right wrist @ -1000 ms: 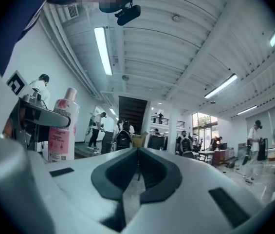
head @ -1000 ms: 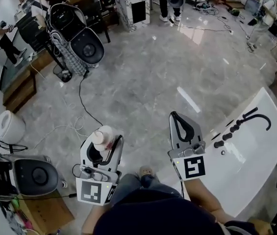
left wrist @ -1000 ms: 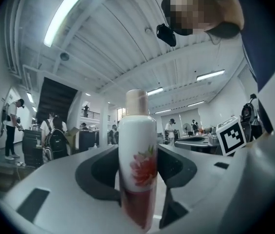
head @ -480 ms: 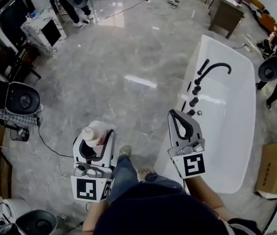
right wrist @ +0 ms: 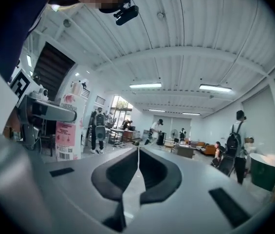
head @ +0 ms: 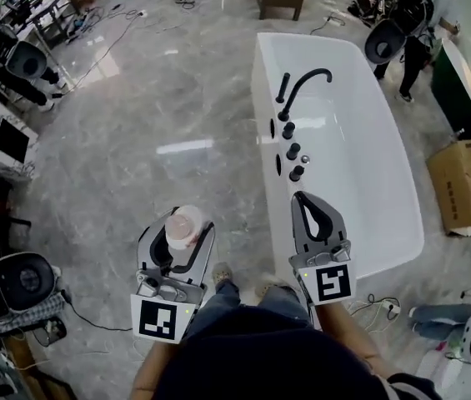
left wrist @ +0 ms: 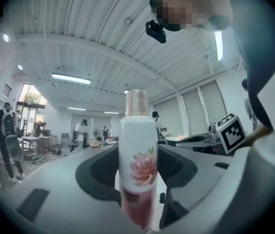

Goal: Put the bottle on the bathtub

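A white bottle with a pink flower print and a pale cap stands upright between the jaws of my left gripper, which is shut on it. In the head view the bottle and left gripper hang over the grey floor, left of the bathtub's near end. The white bathtub runs away from me at centre right. My right gripper is shut and empty, over the tub's near left rim. Its jaws meet in the right gripper view, where the bottle shows at the left.
A black curved faucet and several black knobs sit on the tub's left rim. A cardboard box lies right of the tub. People with backpacks stand beyond it. Equipment and cables are at the left.
The view has swung round: the bathtub has come from the right edge to straight ahead. Both grippers keep their pose, the left still holding the bottle, the right still shut.
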